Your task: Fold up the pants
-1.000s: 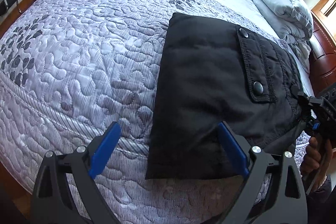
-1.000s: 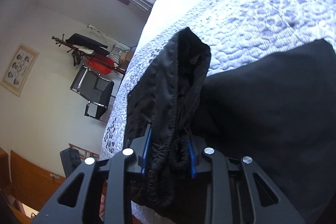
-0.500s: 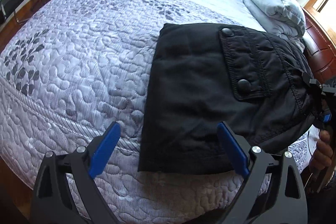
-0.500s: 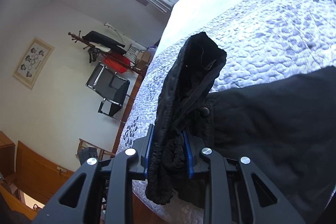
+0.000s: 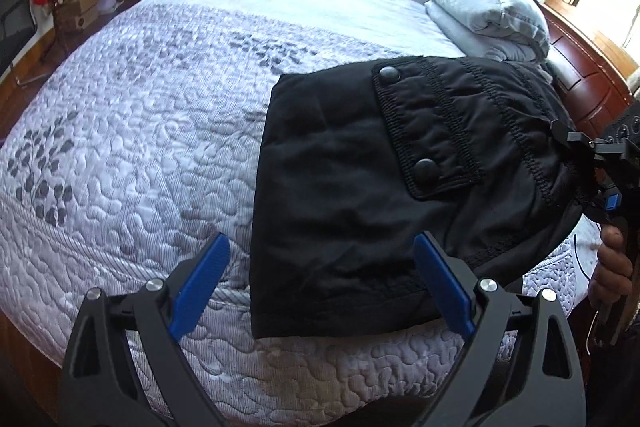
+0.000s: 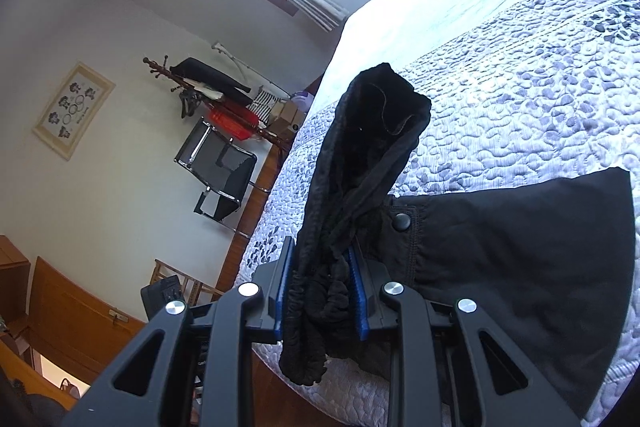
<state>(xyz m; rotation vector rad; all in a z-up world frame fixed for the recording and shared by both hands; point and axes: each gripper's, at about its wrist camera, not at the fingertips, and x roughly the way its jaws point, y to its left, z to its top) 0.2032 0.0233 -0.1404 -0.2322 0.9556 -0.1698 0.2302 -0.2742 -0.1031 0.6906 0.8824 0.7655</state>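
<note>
Since a second ago the right gripper (image 6: 320, 291), clamped on the bunched waistband, has lifted that end of the black pants (image 5: 360, 195) off the bed (image 5: 140, 147) at frame center, left gripper (image 5: 320, 287) gaping empty, so another fold's probably coming.

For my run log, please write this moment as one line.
task: fold pants | left gripper: open, empty | right gripper: shut on pants waistband | pants: folded, on bed

Black pants (image 5: 340, 211), grey-patterned quilt (image 5: 132, 155)

Quilted bed (image 5: 132, 147) — pillows (image 5: 480, 3), chair (image 6: 220, 167) beyond.
</note>
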